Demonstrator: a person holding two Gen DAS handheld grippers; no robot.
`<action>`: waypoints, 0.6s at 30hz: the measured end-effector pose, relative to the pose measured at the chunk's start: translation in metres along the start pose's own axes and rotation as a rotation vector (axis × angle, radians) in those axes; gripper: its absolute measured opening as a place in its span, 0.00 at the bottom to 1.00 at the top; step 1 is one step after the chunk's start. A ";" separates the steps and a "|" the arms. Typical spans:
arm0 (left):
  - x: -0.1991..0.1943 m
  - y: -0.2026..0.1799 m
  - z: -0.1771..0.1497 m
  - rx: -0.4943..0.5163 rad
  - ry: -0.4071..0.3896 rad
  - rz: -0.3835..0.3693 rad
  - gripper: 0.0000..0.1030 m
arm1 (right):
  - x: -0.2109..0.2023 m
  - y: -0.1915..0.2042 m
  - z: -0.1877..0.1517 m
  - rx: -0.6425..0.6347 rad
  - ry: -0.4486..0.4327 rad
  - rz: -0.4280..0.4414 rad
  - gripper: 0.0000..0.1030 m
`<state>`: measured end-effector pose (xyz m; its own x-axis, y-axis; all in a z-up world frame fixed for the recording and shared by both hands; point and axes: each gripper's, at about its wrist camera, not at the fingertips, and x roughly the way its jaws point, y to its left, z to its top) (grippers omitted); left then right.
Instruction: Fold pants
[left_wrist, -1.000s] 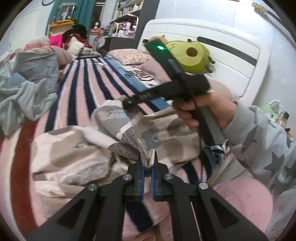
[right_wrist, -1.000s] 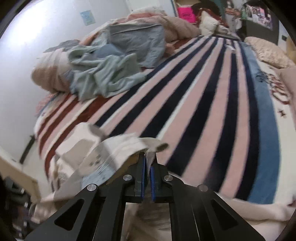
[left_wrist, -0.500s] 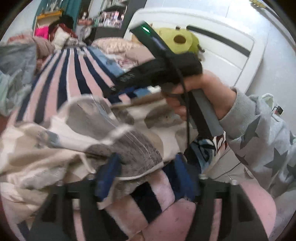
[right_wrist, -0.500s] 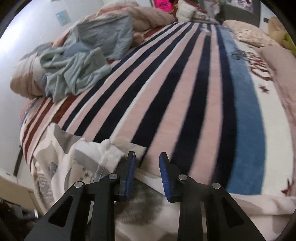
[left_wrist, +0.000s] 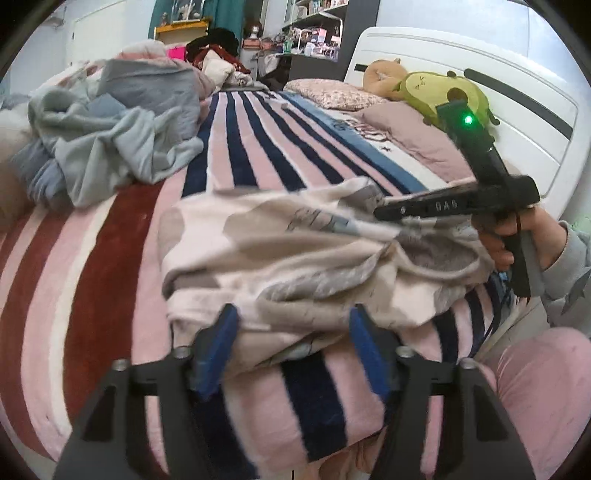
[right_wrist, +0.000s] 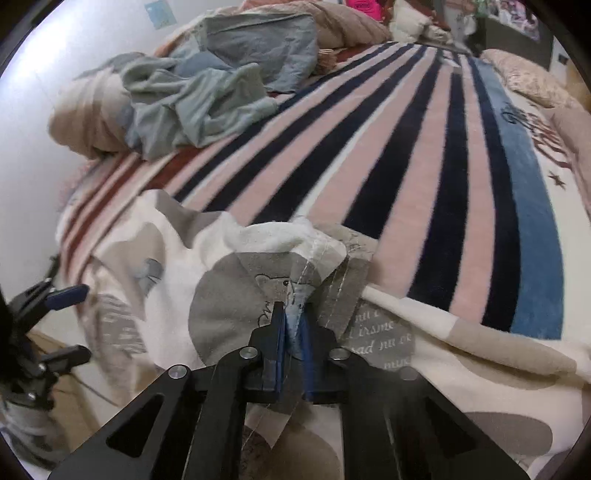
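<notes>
the pants (left_wrist: 295, 258) lie bunched at the near edge of the bed (left_wrist: 258, 162), on the striped blanket, at about 6 o'clock from the grey-blue clothes heap (left_wrist: 110, 147) up at 10 o'clock. the right hand-held gripper (right_wrist: 293, 332) is pinched tight on a seam fold of the pants, near the grey patch with the small bear print; the cloth rises in a little ridge between its blue pads. the left hand-held gripper (left_wrist: 291, 339) stands about half open and its jaws are closing, with the near hem of the pants lying between the pads (left_wrist: 218, 343) but not yet pressed. the step in hand looks like taking a fresh two-point hold so the bundle can be spread or folded over. to do it well, the left should probably close on the hem edge alone, not on the blanket under it, and take all the layers that belong to that edge, since the cloth is thick and rumpled there. the right hold looks shallow, only a thin pinch, so a hard pull may slip it; lifting both ends together and evenly, keeping the cloth taut between them, should let the wrinkles fall out before it is laid flat toward 12 o'clock, clear of the heap.
</notes>
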<state>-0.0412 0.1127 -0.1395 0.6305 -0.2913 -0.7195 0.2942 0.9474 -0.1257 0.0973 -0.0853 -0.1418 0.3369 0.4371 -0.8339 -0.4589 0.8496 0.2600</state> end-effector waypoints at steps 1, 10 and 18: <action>0.002 0.002 -0.002 0.010 0.007 0.012 0.41 | -0.002 -0.001 0.000 0.004 -0.009 -0.038 0.03; -0.012 0.014 -0.009 -0.024 -0.004 0.028 0.30 | -0.042 0.011 0.001 -0.045 -0.098 -0.038 0.07; -0.024 0.036 0.004 -0.094 -0.048 0.065 0.44 | -0.038 0.077 -0.005 -0.295 -0.035 0.179 0.35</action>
<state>-0.0424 0.1536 -0.1243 0.6802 -0.2331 -0.6949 0.1846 0.9720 -0.1454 0.0445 -0.0379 -0.0924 0.2555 0.5860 -0.7690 -0.7296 0.6387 0.2443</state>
